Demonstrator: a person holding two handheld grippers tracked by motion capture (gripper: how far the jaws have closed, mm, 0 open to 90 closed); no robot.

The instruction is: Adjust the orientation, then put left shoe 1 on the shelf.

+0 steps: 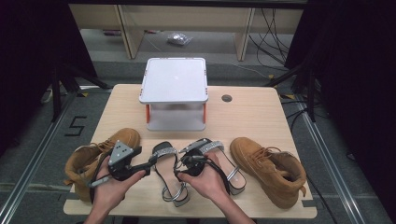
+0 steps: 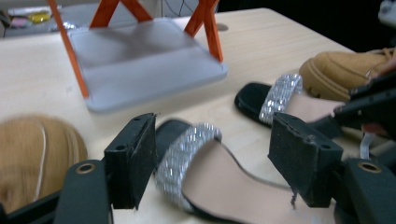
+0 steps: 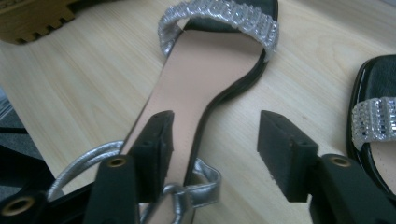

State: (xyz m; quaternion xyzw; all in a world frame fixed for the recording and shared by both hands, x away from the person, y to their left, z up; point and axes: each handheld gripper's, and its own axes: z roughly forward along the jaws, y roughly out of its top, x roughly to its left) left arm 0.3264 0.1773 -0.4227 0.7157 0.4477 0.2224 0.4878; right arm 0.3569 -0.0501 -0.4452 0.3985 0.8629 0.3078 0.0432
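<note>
Two tools, left tool (image 1: 152, 161) and right tool (image 1: 180, 169), hang open over the left sandal (image 1: 170, 175) and right sandal (image 1: 222, 163), both apparently just set on the table (image 1: 252, 112) between the tan boots (image 1: 268, 168), while beyond them the white rack (image 1: 173, 79) stands empty.

black grippers (image 1: 140, 164), grey plate, bare forearms

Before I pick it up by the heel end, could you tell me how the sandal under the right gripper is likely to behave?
The right-hand sandal looks thin and flat-soled, so it is probably light and may flex a little. Its silver ankle strap lies loose, so it will likely dangle. The sole's glossy black edge could be slippery between the right gripper pads, whose jaws stand open above it.
</note>
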